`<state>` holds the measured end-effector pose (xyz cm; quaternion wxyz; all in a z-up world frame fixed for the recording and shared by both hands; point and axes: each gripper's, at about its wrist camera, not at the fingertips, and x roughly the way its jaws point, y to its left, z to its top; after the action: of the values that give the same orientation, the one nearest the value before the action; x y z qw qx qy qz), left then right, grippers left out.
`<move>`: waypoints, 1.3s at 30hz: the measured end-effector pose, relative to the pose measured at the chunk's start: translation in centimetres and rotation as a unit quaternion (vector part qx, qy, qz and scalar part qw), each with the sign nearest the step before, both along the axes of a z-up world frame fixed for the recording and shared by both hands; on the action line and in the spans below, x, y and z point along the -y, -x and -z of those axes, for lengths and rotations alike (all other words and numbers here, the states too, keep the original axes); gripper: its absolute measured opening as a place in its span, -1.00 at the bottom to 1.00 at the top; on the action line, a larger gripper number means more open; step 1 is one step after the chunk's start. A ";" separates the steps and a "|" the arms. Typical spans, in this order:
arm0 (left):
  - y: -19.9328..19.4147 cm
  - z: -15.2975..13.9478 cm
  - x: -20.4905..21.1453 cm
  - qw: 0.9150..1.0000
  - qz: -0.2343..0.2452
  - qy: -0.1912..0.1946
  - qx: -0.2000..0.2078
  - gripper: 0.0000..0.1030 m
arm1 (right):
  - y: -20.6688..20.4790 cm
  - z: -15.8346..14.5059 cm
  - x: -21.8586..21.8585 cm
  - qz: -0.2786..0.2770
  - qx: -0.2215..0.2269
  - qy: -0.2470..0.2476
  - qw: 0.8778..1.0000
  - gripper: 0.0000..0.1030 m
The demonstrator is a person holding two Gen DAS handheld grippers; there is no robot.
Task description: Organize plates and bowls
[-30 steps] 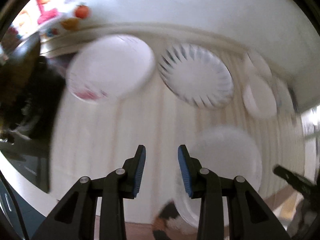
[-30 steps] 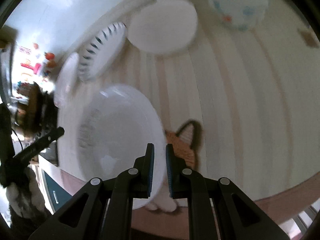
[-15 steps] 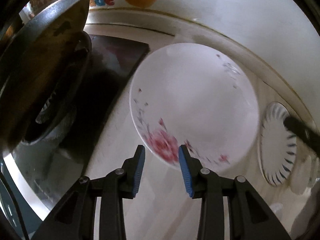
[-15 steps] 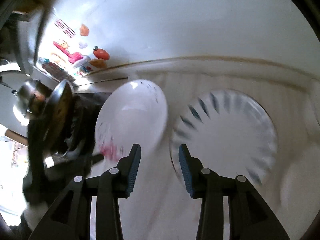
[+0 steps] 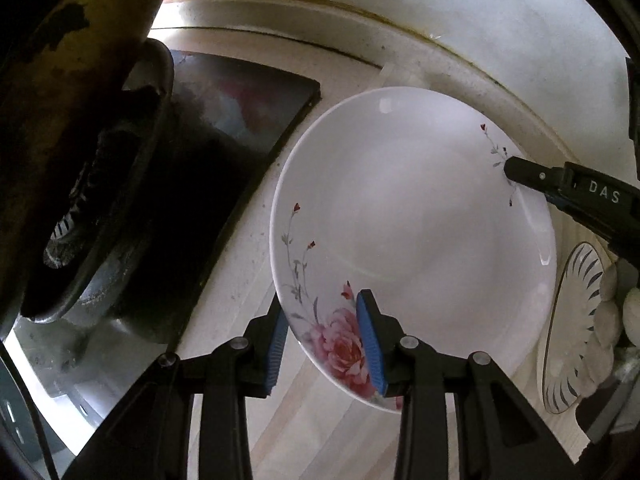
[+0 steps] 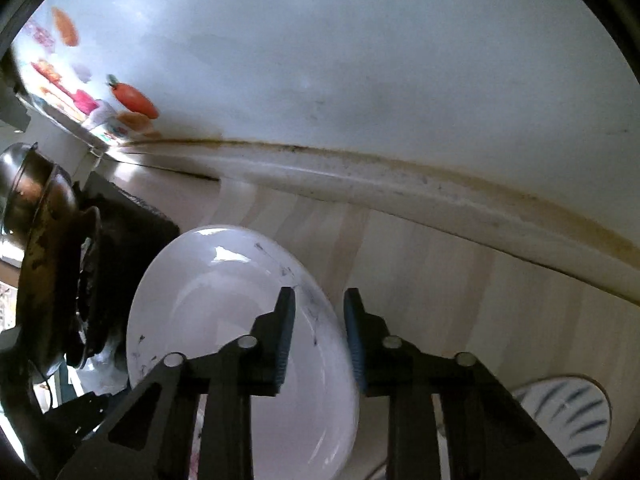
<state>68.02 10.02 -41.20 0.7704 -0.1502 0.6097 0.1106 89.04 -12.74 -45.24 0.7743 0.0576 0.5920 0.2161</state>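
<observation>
Floral plate (image 5: 412, 236), on the counter (image 5: 320, 432) beside the stove: rim straddled at 6 o'clock by the part-open left gripper (image 5: 322, 344) and at 3 o'clock by the part-open right gripper (image 6: 318, 344) (neither seen clamped).

Pale wood-grain counter (image 6: 460, 280) (wall-backed), bearing floral plate (image 5: 412, 216), striped plate (image 6: 568, 420).

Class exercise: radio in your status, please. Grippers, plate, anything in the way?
Left gripper open, straddling near rim of floral plate. Right gripper open, astride opposite rim. Plate not yet clamped. Dark wok close at left; striped plate at right.
</observation>
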 end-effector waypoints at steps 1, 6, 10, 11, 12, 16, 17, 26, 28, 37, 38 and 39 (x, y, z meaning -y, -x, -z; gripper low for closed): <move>0.3 0.0 0.0 1.000 -0.001 0.000 0.002 -0.41 | -0.2 0.1 0.0 0.000 0.003 -0.007 1.000 -0.56; 1.2 0.2 0.1 1.000 0.000 -0.001 0.010 -0.41 | 0.2 -0.1 0.4 -0.007 0.011 -0.013 1.000 -0.59; 3.4 -0.2 1.0 1.000 0.005 0.001 0.015 -0.41 | 1.1 -0.6 1.4 -0.007 0.012 -0.024 1.000 -0.64; 3.5 -0.4 0.8 1.000 0.006 0.004 0.017 -0.41 | 1.2 -0.8 1.5 -0.004 0.011 -0.028 1.000 -0.64; 4.0 -0.9 0.8 1.000 0.008 0.004 0.020 -0.41 | 1.5 -1.0 1.8 -0.003 0.012 -0.032 0.999 -0.66; 5.1 -2.7 1.3 0.999 0.014 0.010 0.035 -0.41 | 3.0 -2.5 3.5 0.004 0.015 -0.046 0.999 -0.66; 5.5 -3.2 1.4 0.999 0.016 0.012 0.039 -0.41 | 3.5 -2.9 4.0 0.006 0.016 -0.051 0.999 -0.66; 9.8 -9.3 6.4 0.995 0.069 0.024 0.061 -0.41 | 11.1 -8.7 11.1 0.045 0.035 -0.091 0.994 -0.66; 11.1 -10.2 7.9 0.994 0.083 0.027 0.060 -0.41 | 13.6 -9.8 13.1 0.057 0.038 -0.097 0.993 -0.66; 16.6 -9.7 15.4 0.986 0.163 0.036 0.017 -0.41 | 25.9 -11.4 21.8 0.107 0.022 -0.101 0.989 -0.66; 17.0 -9.4 16.1 0.985 0.170 0.036 0.011 -0.41 | 27.2 -11.2 22.6 0.111 0.018 -0.100 0.989 -0.66; 17.3 -9.0 16.7 0.983 0.177 0.038 0.005 -0.41 | 28.5 -10.8 23.5 0.117 0.013 -0.100 0.988 -0.66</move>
<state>50.75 -6.73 -32.22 0.7745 -0.0693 0.6267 -0.0514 60.51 -36.20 -34.41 0.7924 0.2010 0.5461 0.1828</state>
